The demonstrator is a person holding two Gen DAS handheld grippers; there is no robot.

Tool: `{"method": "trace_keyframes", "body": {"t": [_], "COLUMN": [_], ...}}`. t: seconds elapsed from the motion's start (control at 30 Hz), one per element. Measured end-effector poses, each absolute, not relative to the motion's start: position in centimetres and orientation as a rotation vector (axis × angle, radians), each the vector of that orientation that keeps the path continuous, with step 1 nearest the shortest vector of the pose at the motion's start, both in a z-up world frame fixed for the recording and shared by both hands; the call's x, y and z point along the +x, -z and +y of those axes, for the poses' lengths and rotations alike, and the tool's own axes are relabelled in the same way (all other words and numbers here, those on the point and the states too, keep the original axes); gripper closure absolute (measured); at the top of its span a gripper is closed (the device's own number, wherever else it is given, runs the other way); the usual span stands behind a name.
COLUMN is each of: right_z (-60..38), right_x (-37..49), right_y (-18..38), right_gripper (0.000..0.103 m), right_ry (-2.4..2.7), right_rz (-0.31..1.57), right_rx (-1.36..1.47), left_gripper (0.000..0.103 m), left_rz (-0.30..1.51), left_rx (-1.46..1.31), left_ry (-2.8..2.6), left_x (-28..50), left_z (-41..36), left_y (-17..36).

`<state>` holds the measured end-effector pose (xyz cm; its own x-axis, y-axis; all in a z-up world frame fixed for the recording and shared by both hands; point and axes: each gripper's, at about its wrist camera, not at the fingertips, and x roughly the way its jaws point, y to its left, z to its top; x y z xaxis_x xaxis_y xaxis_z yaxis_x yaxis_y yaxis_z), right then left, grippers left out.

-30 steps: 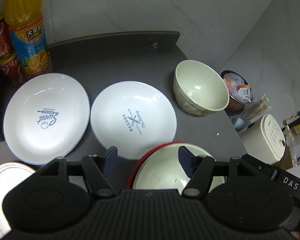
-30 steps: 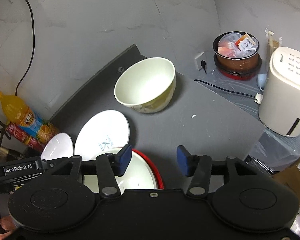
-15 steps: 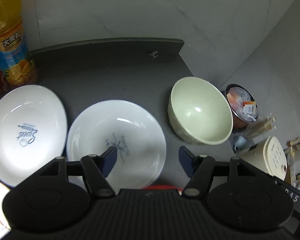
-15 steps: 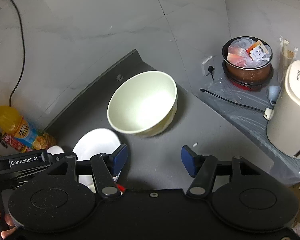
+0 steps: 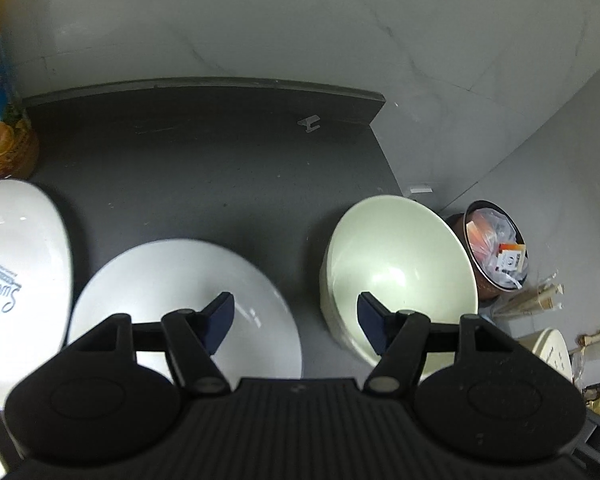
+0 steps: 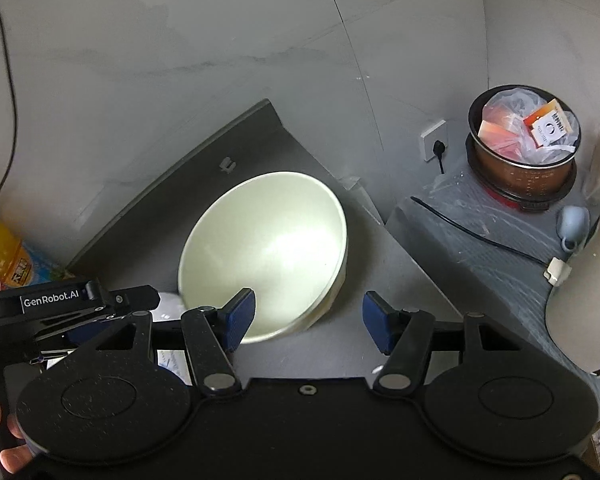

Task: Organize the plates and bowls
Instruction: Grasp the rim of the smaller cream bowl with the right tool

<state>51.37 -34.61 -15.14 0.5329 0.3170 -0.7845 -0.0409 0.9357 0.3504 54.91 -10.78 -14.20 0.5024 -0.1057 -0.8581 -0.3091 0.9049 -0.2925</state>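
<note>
Left wrist view, nearest first: the left tongs hang wide apart and hold nothing, one blue pad over the near white plate and the other over the rim of the cream bowl. A second white plate with "Sweet" lettering lies just beside the first at the left edge, the two apart or barely touching; the blur there makes it hard to tell. All three rest separately on the dark surface. Farther back, an orange drink bottle stands at the far left against the grey wall, and off the surface to the right sits a pot lined with a plastic bag.

In the right wrist view the right tongs are likewise wide and empty, with the left pad over the near rim of the cream bowl and the right pad over bare surface. The left tool shows at lower left. Beyond the bowl is the surface's back edge, then the wall, a socket with a black cable and the pot.

Judging by the layout, the organizing is at an early stage: nothing is stacked here, and the plates remain to be gathered and the bowl grouped with any others. Both tools look aimed at the bowl as the next thing to handle.
</note>
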Motion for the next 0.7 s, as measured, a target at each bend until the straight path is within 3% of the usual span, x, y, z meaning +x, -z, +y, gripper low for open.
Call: {"method": "trace_keyframes", "body": {"t": [0.43, 0.6, 0.7], "right_z": [-34.4, -34.2, -33.9], "right_x": [55.6, 55.9, 55.7], "right_y": [19.1, 20.4, 20.1], "right_gripper": [0.046, 0.082, 0.083], "right_ry": [-0.172, -0.168, -0.174], "right_rz": [1.094, 1.134, 1.124], "right_rx": [0.34, 0.387, 0.365], "left_gripper": [0.039, 0.051, 0.068], "left_rz": [1.114, 1.137, 1.123], "left_rx": [-0.472, -0.455, -0.406], "left_ry": [-0.192, -0.173, -0.162], "left_x": [58.9, 59.4, 59.0], "left_z": [-10.8, -11.4, -11.8], "left_y": [18.0, 18.9, 18.5]}}
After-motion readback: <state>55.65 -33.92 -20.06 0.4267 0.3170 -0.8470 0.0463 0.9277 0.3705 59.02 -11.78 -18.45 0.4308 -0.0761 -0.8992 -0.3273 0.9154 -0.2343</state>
